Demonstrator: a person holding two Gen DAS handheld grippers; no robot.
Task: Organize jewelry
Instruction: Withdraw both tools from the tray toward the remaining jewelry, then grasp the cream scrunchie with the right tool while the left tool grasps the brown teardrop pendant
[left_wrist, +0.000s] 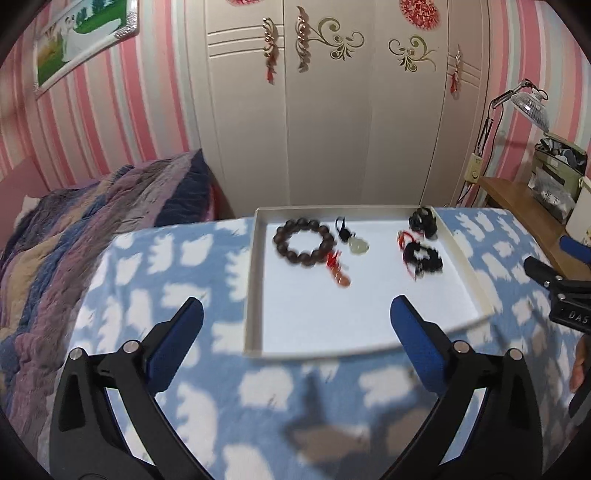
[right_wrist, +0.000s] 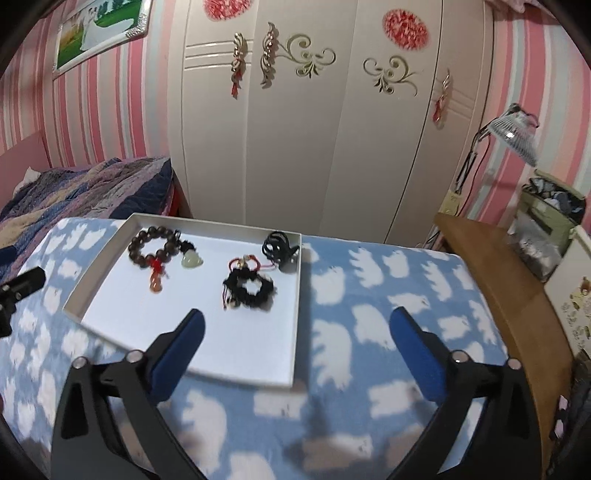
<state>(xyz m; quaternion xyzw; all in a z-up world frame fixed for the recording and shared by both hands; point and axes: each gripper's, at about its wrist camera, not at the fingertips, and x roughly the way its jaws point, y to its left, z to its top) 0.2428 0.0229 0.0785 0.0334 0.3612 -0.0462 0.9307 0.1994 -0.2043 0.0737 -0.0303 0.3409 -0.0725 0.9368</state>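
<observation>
white tray (right_wrist: 295, 321) | brown bead bracelet (right_wrist: 149, 242) far-left | jade pendant (right_wrist: 192, 260) beside | black braided bracelet (right_wrist: 249, 288) mid | black cord (right_wrist: 279, 245) far-right corner

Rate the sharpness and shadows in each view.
Left wrist: motion blur smears the bracelet and tray rim; tool shadows fall on the blanket. Right wrist: bracelet sharper, blanket edges smeared; both views bow the wardrobe.

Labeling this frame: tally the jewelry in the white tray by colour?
Brown: 1, bead bracelet
Pale green: 1, pendant
Orange-red: 1, charm
Black: 2, braided bracelet, cord bundle
Total: 5, all in the tray
</observation>
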